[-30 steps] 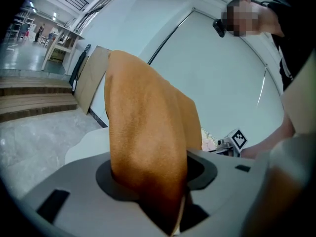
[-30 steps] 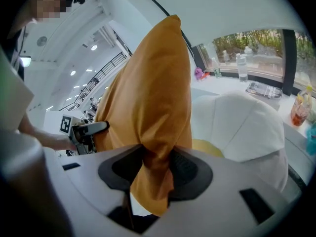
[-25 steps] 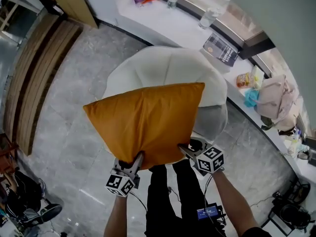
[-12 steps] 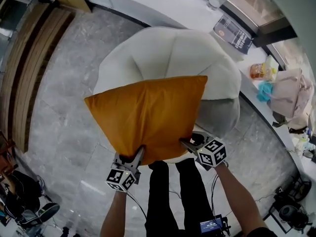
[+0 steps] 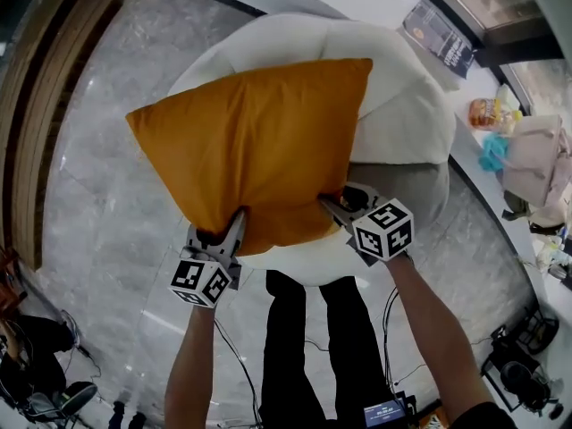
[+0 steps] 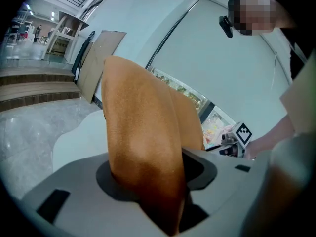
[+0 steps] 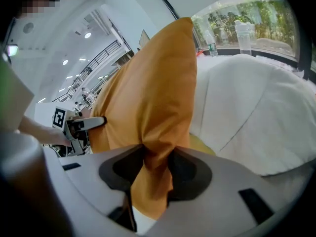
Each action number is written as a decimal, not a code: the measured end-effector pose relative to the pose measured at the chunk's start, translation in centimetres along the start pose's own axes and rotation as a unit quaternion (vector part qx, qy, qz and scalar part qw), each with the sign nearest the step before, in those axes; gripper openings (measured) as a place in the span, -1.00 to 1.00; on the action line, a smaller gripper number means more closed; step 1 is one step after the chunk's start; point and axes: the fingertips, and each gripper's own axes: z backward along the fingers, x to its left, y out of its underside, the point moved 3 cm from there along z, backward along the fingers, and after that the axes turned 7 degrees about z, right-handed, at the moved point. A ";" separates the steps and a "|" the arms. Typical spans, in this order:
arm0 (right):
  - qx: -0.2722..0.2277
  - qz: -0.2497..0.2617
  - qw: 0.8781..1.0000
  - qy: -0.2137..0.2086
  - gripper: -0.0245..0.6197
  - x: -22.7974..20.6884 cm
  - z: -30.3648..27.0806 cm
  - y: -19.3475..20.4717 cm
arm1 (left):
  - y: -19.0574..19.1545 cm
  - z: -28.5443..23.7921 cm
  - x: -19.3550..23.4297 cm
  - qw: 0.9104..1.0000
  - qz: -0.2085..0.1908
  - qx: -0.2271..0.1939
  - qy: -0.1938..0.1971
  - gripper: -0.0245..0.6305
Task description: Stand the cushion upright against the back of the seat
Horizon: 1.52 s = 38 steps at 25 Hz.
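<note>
An orange cushion (image 5: 255,146) hangs over the white round armchair (image 5: 407,105), held by its two near corners. My left gripper (image 5: 234,231) is shut on its lower left corner, and the orange fabric (image 6: 143,147) fills the gap between the jaws. My right gripper (image 5: 332,208) is shut on the lower right corner, with the cloth (image 7: 155,147) pinched into a fold between the pads. The cushion covers most of the chair's seat and part of its back (image 7: 252,112). In the head view the cushion stands on edge, tilted away from me.
Grey marble floor (image 5: 98,231) surrounds the chair. A white counter (image 5: 483,164) behind it and to the right carries a dark booklet (image 5: 438,36), snack bags and a pink bag (image 5: 536,164). Wooden steps (image 5: 36,105) run along the left. The person's dark legs (image 5: 313,347) stand before the chair.
Both grippers have come down and forward with the cushion, which now lies farther over the chair and covers more of its seat and back. Both grips are unchanged.
</note>
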 end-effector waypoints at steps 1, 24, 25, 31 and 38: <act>-0.006 -0.003 1.000 0.002 -0.40 -0.4 -0.5 -0.5 | -0.5 -0.6 0.5 1.000 -0.001 0.000 -0.002 -0.25; -0.176 0.034 0.981 0.069 -0.41 -5.7 -1.2 -14.2 | -13.3 -6.2 -0.3 0.976 -0.143 -0.162 0.007 -0.26; -0.179 0.037 0.981 0.070 -0.41 -5.8 -1.4 -14.5 | -13.5 -6.5 0.0 0.975 -0.147 -0.165 0.006 -0.26; -0.165 0.033 0.981 0.100 -0.41 -7.2 -4.2 -13.4 | -12.9 -9.0 2.2 0.970 -0.186 -0.158 -0.020 -0.26; -0.154 0.010 0.981 0.117 -0.41 -8.9 -4.8 -12.8 | -12.6 -10.8 2.5 0.981 -0.126 -0.146 -0.008 -0.20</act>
